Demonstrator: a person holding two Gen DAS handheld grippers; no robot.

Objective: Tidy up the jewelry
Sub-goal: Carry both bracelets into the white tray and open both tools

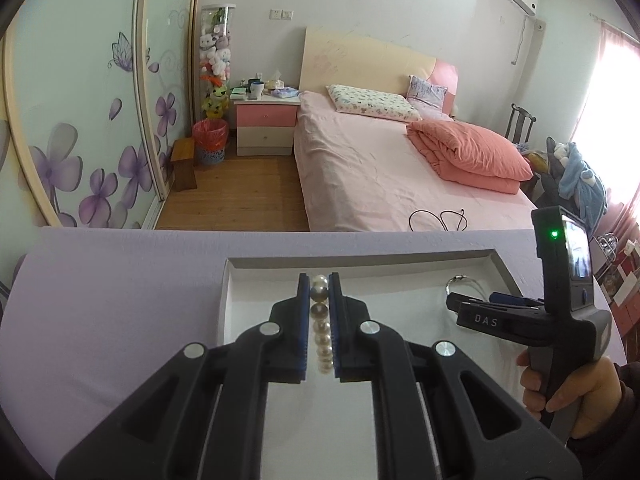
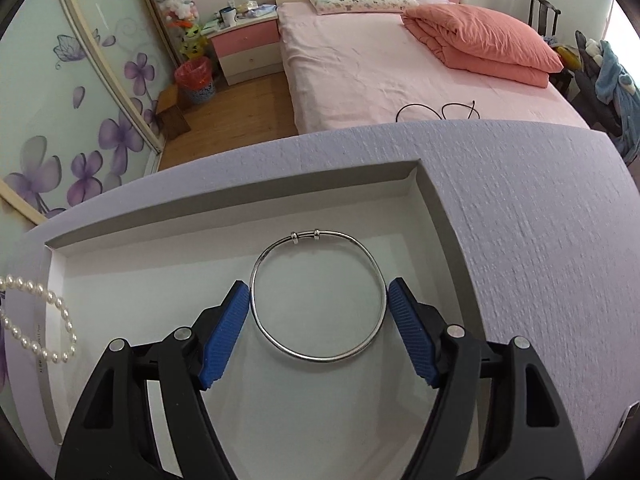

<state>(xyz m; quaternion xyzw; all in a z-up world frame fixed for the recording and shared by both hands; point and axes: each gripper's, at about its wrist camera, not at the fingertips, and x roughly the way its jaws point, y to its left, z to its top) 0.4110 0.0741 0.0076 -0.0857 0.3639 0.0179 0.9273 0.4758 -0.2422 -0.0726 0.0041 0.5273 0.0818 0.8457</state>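
Note:
My left gripper [image 1: 319, 284] is shut on a pearl bracelet [image 1: 321, 322], held edge-on between the blue pads above the white tray [image 1: 248, 304]. The bracelet also shows as a loop at the left edge of the right wrist view [image 2: 40, 320]. My right gripper [image 2: 318, 296] is open, its blue pads on either side of a thin silver bangle [image 2: 320, 296] that lies flat in the white tray [image 2: 120, 272]; the pads sit close to its sides. The right gripper [image 1: 454, 302] also shows in the left wrist view, with the bangle [image 1: 460, 281] at its tip.
The tray sits on a lilac-covered table [image 2: 540, 240]. Beyond its far edge are a pink bed [image 1: 380, 168] with a black cable [image 1: 438, 218], a nightstand [image 1: 266, 124], a red bin [image 1: 210, 140] and a flowered wardrobe [image 1: 80, 140].

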